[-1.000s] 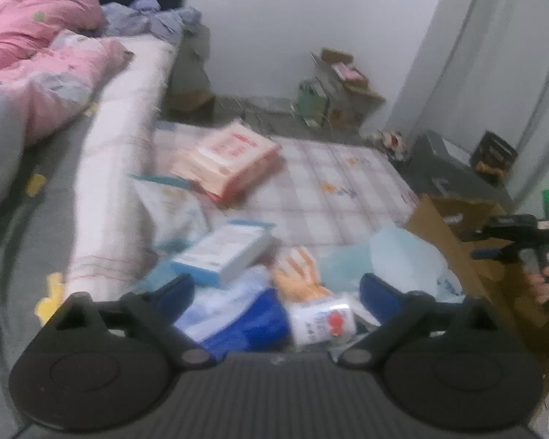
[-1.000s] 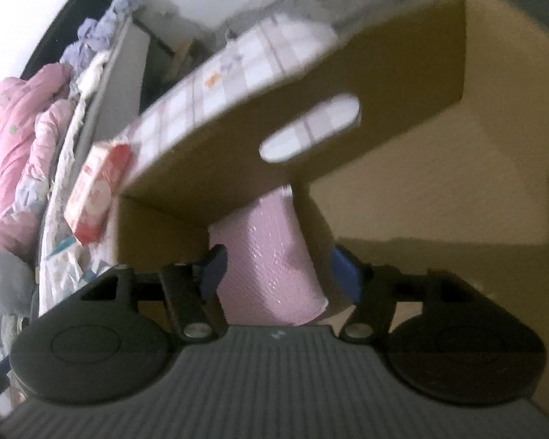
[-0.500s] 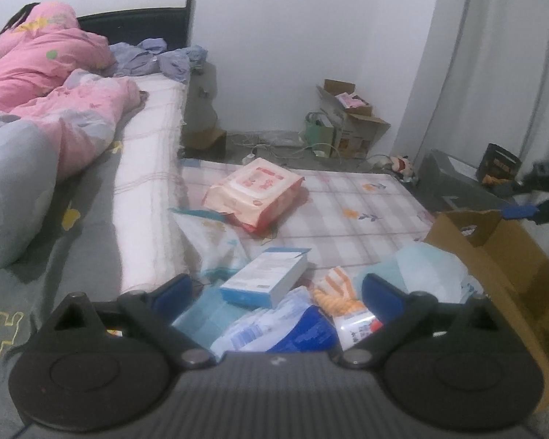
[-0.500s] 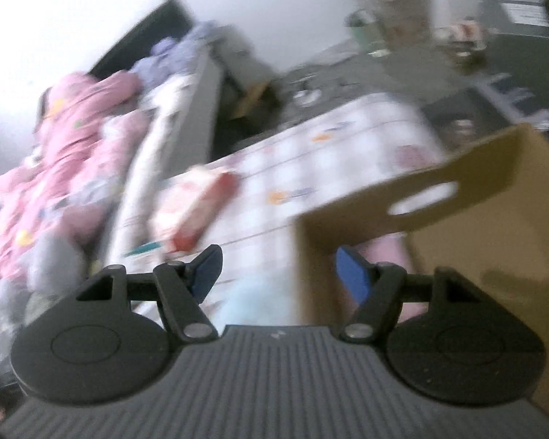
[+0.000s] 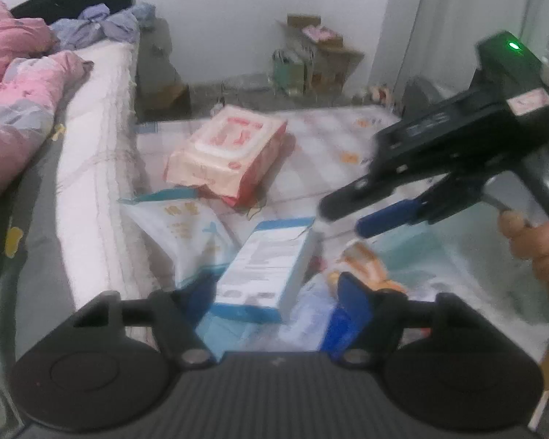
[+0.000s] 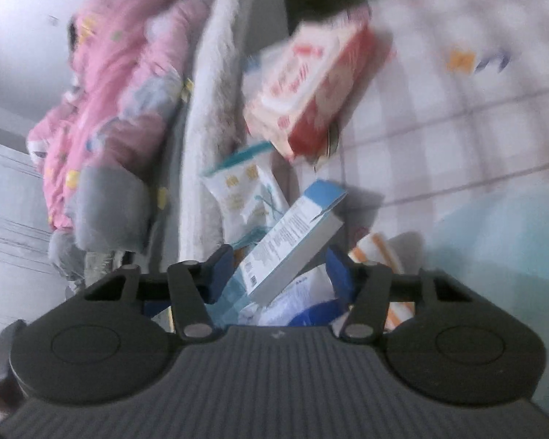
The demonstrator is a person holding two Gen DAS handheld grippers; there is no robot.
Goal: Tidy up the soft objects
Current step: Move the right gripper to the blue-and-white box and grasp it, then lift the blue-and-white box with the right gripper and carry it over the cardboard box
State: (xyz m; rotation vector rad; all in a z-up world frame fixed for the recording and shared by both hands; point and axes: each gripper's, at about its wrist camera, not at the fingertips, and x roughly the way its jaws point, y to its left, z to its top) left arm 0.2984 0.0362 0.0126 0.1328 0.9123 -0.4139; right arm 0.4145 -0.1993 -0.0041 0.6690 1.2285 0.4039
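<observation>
Left wrist view: left gripper [image 5: 274, 292] spread wide, nothing pinched, hovering over white-and-blue rectangular cardboard box [image 5: 267, 274] atop pile of soft packets. Pink-and-red wipes pack [image 5: 227, 153] beyond on checked sheet [image 5: 329, 139]; white-and-teal plastic pouch [image 5: 179, 234] just beside bed edge. Right gripper [image 5: 342, 216] in from right, held in hand [image 5: 541, 241], fingers apart, tips near box's far end.

Right wrist view: blurred. Right gripper [image 6: 280, 270] open, empty, same box [image 6: 292, 237] tilted between fingers, contact not discernible. Pink quilt [image 6: 109, 84] at left.
</observation>
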